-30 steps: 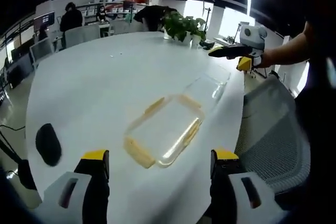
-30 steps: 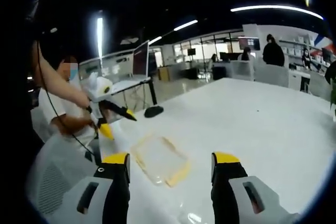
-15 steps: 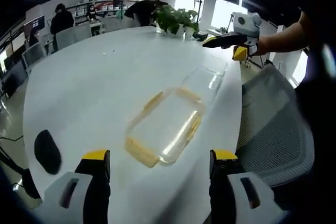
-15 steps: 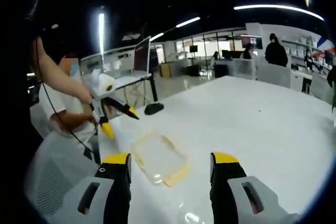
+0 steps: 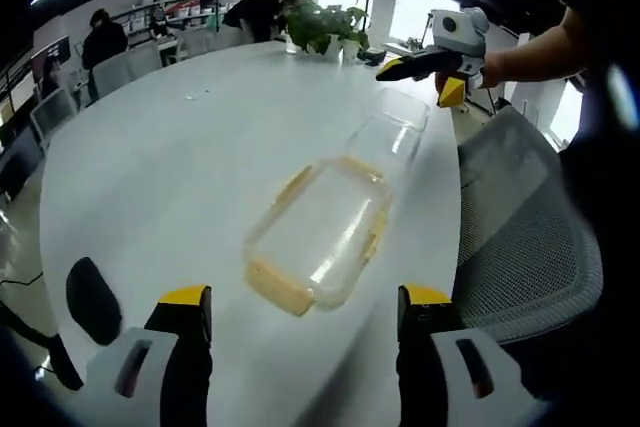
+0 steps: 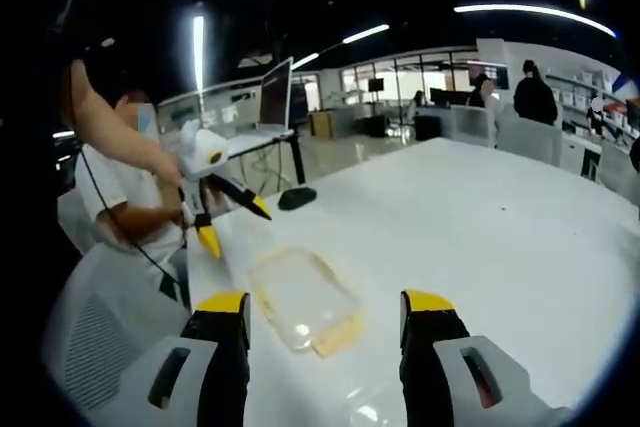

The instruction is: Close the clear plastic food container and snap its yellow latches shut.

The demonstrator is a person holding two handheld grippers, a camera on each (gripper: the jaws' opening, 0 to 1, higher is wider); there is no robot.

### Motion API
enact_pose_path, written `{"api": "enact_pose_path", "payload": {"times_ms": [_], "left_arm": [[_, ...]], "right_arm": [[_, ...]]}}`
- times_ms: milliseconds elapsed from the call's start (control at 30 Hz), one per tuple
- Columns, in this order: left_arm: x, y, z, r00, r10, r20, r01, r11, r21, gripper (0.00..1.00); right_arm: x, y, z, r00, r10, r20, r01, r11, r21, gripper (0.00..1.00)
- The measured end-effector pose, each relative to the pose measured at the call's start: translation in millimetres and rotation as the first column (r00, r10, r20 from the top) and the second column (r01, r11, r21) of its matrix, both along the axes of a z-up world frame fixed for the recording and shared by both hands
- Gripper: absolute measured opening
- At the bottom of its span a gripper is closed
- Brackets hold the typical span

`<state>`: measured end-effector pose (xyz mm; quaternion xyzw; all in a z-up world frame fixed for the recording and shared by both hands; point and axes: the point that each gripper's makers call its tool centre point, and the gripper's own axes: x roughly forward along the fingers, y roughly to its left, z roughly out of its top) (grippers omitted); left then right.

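White and glossy, the long table (image 5: 180, 157) runs away from the left gripper view toward a potted plant (image 5: 322, 25) at its far end, with office chairs (image 5: 125, 69) and people beyond, and curved strip lights on a dark ceiling. A black mouse (image 5: 92, 297) lies near the table's near edge. The left gripper (image 5: 300, 322) hangs above the table with its 2 jaws wide apart and nothing between them. Ahead of it lies the clear plastic container (image 5: 318, 230), its yellow latches (image 5: 278, 287) showing along the edges; a second clear piece (image 5: 392, 130) lies just beyond, touching or nearly so. A grey mesh chair (image 5: 520, 227) stands beside the table. The right gripper (image 5: 418, 75) is held above the far clear piece.

In the right gripper view, the right gripper (image 6: 322, 327) has its jaws spread, empty, over the container (image 6: 302, 299). The left gripper (image 6: 225, 212) hovers past it, a monitor (image 6: 276, 94) behind. No writing is legible.
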<state>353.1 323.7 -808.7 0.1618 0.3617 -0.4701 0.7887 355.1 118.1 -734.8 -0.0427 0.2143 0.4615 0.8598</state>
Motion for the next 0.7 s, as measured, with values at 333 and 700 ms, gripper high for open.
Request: {"api": "enact_pose_path", "payload": {"times_ms": [333,700], "left_arm": [[2.1,1.5,-4.3,0.999,-0.052,0.009,0.052,0.998,0.038,0.74],[9.1,2.2,-8.2,0.995,-0.095,0.012,0.094,0.993,0.066,0.73]], "right_arm": [[1.0,2.8,-6.6,0.999,0.015,-0.03,-0.016,1.0,-0.015,0.59],[3.5,5.2,-12.4,0.999,0.027,-0.039,-0.028,0.999,-0.034,0.58]]}}
